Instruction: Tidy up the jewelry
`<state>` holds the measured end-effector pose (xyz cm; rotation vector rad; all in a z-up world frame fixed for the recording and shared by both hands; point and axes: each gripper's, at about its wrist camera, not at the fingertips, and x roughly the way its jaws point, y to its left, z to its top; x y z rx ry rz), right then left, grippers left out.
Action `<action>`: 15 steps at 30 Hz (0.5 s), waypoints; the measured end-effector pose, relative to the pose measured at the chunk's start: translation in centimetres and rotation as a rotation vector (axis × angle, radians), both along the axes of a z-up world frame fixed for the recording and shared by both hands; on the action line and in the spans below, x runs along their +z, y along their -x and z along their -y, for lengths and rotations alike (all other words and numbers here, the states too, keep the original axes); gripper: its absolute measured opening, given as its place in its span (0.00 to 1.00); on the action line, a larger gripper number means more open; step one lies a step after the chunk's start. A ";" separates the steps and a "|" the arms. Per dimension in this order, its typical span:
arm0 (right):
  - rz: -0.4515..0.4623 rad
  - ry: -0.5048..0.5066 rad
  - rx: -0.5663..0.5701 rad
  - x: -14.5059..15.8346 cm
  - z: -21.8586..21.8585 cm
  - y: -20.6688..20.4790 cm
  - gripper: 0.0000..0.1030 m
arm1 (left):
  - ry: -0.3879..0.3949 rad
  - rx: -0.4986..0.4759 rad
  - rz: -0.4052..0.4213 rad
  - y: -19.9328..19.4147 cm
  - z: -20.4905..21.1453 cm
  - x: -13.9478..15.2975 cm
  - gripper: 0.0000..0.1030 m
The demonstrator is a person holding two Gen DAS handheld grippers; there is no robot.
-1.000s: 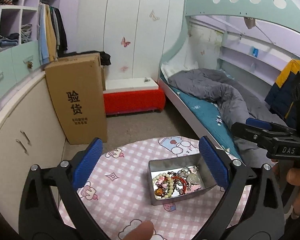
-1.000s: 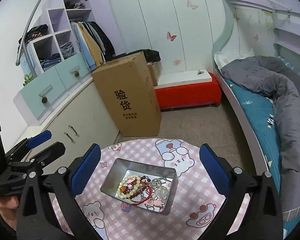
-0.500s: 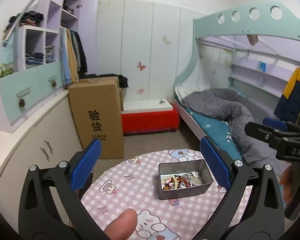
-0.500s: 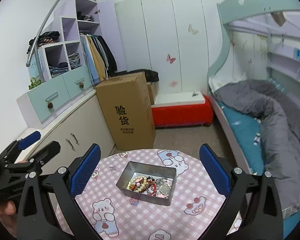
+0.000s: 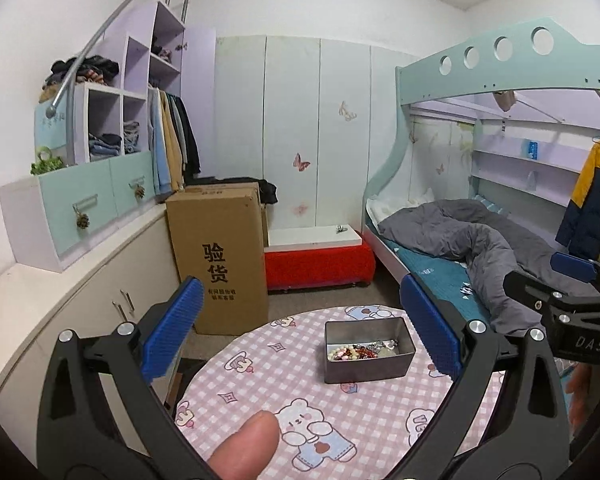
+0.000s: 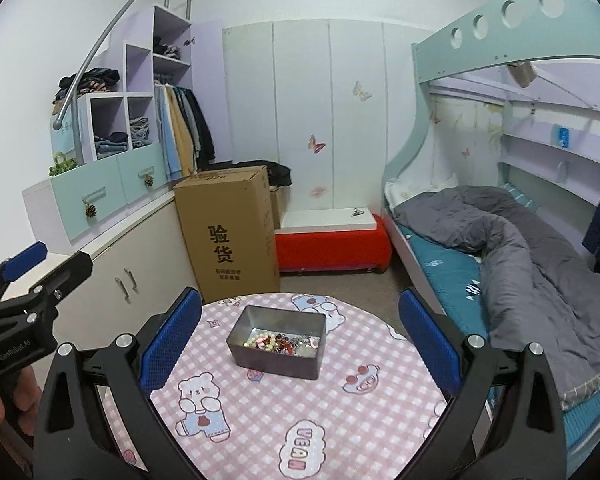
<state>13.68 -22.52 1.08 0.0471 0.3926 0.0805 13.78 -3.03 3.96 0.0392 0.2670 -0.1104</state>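
Observation:
A grey metal tin (image 5: 367, 366) (image 6: 277, 355) stands on a round table with a pink checked cloth (image 5: 260, 392) (image 6: 260, 408). Inside the tin lies a tangle of jewelry (image 5: 360, 350) (image 6: 280, 343): pale and red bead bracelets and silvery pieces. My left gripper (image 5: 306, 332) hovers open, well above and short of the tin, with nothing between its blue pads. My right gripper (image 6: 300, 334) is open too, held back from the tin at a similar height. Each gripper appears at the edge of the other's view, the right gripper (image 5: 572, 284) and the left gripper (image 6: 24, 272).
A tall cardboard box (image 5: 220, 268) stands on the floor behind the table, next to a red bench (image 5: 316, 264). White cupboards (image 5: 80, 312) run along the left. A bunk bed with a grey duvet (image 5: 476, 248) fills the right. A thumb (image 5: 248, 446) shows at the bottom.
Both grippers have pulled up and back from the table, so the tin looks smaller and farther. Both have stayed open and empty.

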 end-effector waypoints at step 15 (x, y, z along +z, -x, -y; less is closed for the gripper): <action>0.088 0.002 -0.053 -0.6 -1.8 7.8 0.92 | 0.024 0.027 0.108 7.7 -0.4 -0.1 0.94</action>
